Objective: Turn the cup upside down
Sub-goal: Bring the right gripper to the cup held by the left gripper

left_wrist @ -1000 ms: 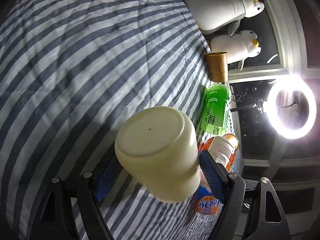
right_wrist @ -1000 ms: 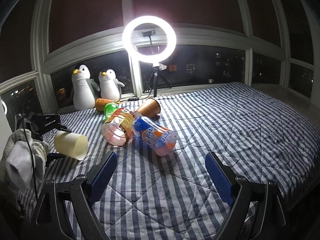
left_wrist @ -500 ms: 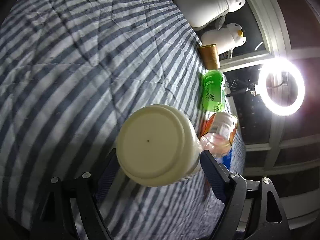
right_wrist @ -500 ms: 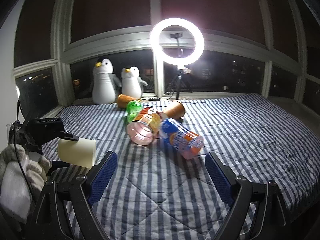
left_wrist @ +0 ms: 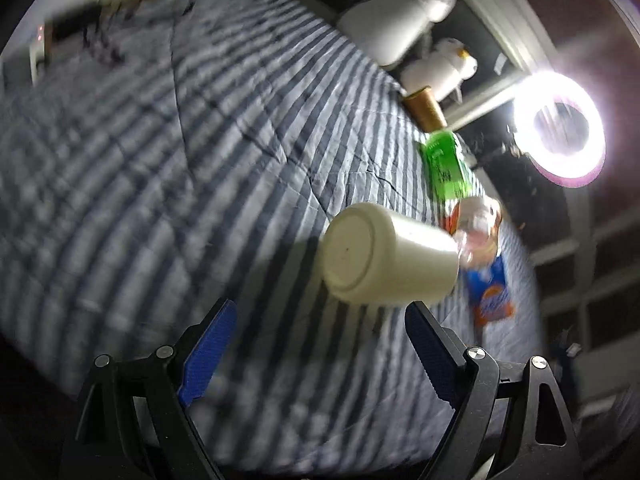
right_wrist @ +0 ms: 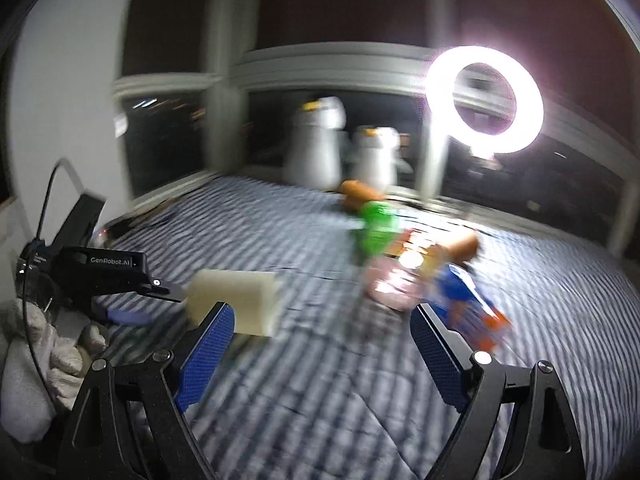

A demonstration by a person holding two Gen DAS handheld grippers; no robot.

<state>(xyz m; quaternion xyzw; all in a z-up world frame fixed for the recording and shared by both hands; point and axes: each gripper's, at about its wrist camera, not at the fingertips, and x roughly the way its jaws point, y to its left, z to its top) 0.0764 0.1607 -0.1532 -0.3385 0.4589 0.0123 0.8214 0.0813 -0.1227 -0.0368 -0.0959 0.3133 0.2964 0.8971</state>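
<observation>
Beyond the left gripper (left_wrist: 320, 344), toward 1 o'clock, the cream cup (left_wrist: 380, 258) lies on its side on the striped blanket (left_wrist: 160, 160), flat base facing the camera; the blue fingers stand wide apart and clear of it. At 2 o'clock from the cup lie a green bottle (left_wrist: 446, 168) and a brown paper cup (left_wrist: 426, 108). The right gripper (right_wrist: 320, 352) is spread open over the blanket, empty, with the cup (right_wrist: 236, 300) at its 10 o'clock, though blur hides whether anything touches it.
</observation>
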